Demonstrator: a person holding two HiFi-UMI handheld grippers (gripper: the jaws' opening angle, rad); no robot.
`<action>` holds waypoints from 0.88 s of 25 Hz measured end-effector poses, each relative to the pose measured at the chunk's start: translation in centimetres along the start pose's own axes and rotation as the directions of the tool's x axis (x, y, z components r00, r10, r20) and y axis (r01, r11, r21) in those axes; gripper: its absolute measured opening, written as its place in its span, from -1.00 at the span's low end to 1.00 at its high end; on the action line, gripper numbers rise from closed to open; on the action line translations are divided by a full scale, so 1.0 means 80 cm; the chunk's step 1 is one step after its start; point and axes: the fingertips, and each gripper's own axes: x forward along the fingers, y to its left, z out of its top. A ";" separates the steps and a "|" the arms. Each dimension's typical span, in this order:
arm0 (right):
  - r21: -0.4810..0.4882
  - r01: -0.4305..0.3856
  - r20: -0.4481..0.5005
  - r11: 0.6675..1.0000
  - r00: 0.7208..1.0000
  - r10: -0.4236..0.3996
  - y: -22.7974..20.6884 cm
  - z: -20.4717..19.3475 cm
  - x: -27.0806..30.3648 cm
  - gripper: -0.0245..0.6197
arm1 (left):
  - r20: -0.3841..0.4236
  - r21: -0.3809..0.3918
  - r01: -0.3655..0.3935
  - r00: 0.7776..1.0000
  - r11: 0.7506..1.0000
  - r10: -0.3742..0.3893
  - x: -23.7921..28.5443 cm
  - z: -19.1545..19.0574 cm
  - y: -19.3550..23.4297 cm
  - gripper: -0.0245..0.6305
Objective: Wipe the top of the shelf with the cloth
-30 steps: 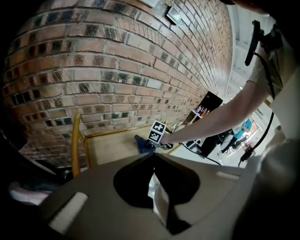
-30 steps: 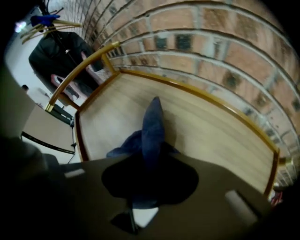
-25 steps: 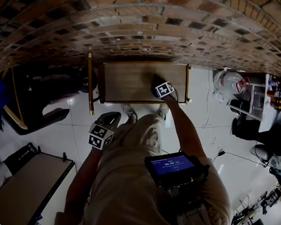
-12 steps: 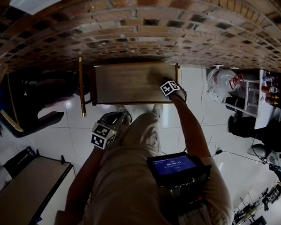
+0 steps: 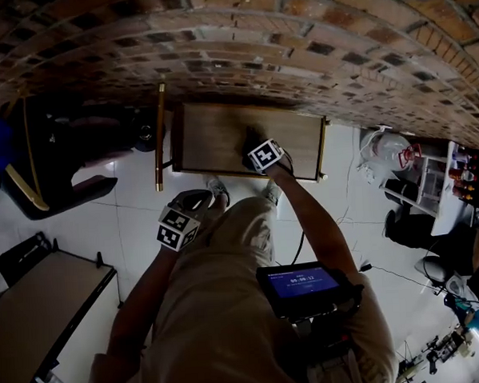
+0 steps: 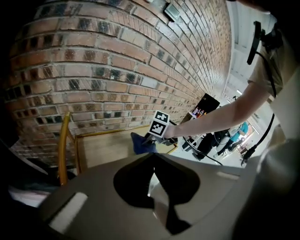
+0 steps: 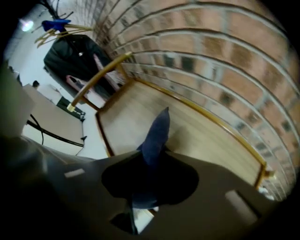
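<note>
Starting at the far left, there's a black heap (image 5: 53, 156) against the brick wall (image 5: 231, 35) that I can't really identify, and a low table (image 5: 46, 325) sits nearer you on the white floor (image 5: 137, 232). Next along, your left gripper (image 5: 190, 204) hangs in front of your leg, short of the shelf and well apart from the cloth. Its own view shows the jaws pressed together with nothing between them (image 6: 152, 157). Just past it is the gold post (image 5: 160, 135) standing beside the shelf's left edge, then the shelf (image 5: 213, 140) itself, a wooden top with a thin gold rail around it, pushed up against the bricks. Your right gripper (image 5: 255, 146) is over the right-hand half of that top, pointing steeply down, and its jaws are clamped on the dark blue cloth (image 7: 157, 133). A pointed flap of it sticks out past the tips toward the wood (image 7: 197, 136). The right gripper view is blurry, so I can't tell whether the cloth is actually touching the surface. From the left gripper view you can see the same cloth (image 6: 140, 143) bunched under the marker cube (image 6: 159, 123). Over to the right of the shelf there's a white bag (image 5: 385, 151) on the floor.
</note>
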 end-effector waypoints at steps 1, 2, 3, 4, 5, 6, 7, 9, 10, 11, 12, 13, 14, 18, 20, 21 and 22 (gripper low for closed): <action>-0.024 -0.098 0.051 0.995 0.994 0.099 0.049 0.031 0.015 -0.68 | -0.001 -0.009 -0.008 1.000 1.000 0.008 -0.007 -0.007 0.008 -0.91; -0.056 -0.166 0.082 0.985 0.982 0.170 0.091 0.058 0.029 -0.68 | -0.002 -0.016 -0.016 1.000 1.000 0.016 -0.015 -0.014 0.016 -0.91; -0.085 -0.189 0.076 0.978 0.978 0.195 0.122 0.075 0.040 -0.68 | -0.001 -0.021 -0.022 1.000 1.000 0.022 -0.023 -0.020 0.023 -0.91; -0.111 -0.200 0.063 0.974 0.976 0.208 0.149 0.089 0.052 -0.68 | 0.001 -0.027 -0.028 1.000 0.999 0.028 -0.032 -0.025 0.030 -0.91; -0.135 -0.227 0.072 0.964 0.969 0.238 0.180 0.108 0.064 -0.68 | 0.003 -0.035 -0.036 0.999 0.999 0.036 -0.042 -0.030 0.037 -0.91; -0.156 -0.259 0.091 0.953 0.957 0.275 0.210 0.127 0.077 -0.68 | 0.003 -0.044 -0.046 0.999 0.998 0.046 -0.051 -0.036 0.045 -0.91; -0.168 -0.282 0.102 0.944 0.948 0.302 0.236 0.143 0.089 -0.68 | 0.002 -0.057 -0.055 0.998 0.997 0.055 -0.060 -0.041 0.053 -0.91; -0.174 -0.313 0.112 0.934 0.936 0.335 0.278 0.169 0.110 -0.68 | 0.005 -0.080 -0.073 0.997 0.994 0.074 -0.077 -0.049 0.068 -0.91; -0.173 -0.319 0.115 0.932 0.933 0.341 0.294 0.179 0.120 -0.68 | 0.010 -0.090 -0.084 0.996 0.992 0.085 -0.085 -0.053 0.075 -0.91; -0.173 -0.312 0.114 0.934 0.936 0.334 0.305 0.187 0.132 -0.68 | 0.014 -0.102 -0.096 0.995 0.990 0.098 -0.093 -0.056 0.082 -0.91; -0.176 -0.285 0.104 0.942 0.947 0.305 0.307 0.192 0.147 -0.68 | 0.016 -0.114 -0.108 0.994 0.988 0.110 -0.101 -0.061 0.087 -0.91; -0.185 -0.241 0.086 0.953 0.962 0.260 0.304 0.193 0.163 -0.68 | 0.016 -0.123 -0.117 0.993 0.985 0.120 -0.107 -0.065 0.092 -0.91; -0.197 -0.204 0.069 0.959 0.973 0.222 0.300 0.193 0.180 -0.68 | 0.017 -0.130 -0.119 0.992 0.984 0.122 -0.112 -0.070 0.094 -0.91; -0.222 -0.139 0.058 0.965 0.986 0.156 0.296 0.196 0.198 -0.68 | 0.011 -0.138 -0.118 0.993 0.983 0.120 -0.123 -0.090 0.099 -0.91; -0.213 -0.132 0.022 0.968 0.990 0.140 0.288 0.182 0.187 -0.68 | 0.005 -0.142 -0.115 0.993 0.983 0.117 -0.124 -0.094 0.100 -0.91; -0.218 -0.122 0.018 0.968 0.992 0.129 0.280 0.175 0.183 -0.68 | 0.004 -0.140 -0.110 0.994 0.984 0.112 -0.123 -0.095 0.099 -0.91; -0.228 -0.105 0.026 0.968 0.993 0.114 0.270 0.168 0.181 -0.68 | 0.006 -0.135 -0.102 0.995 0.986 0.104 -0.120 -0.094 0.097 -0.91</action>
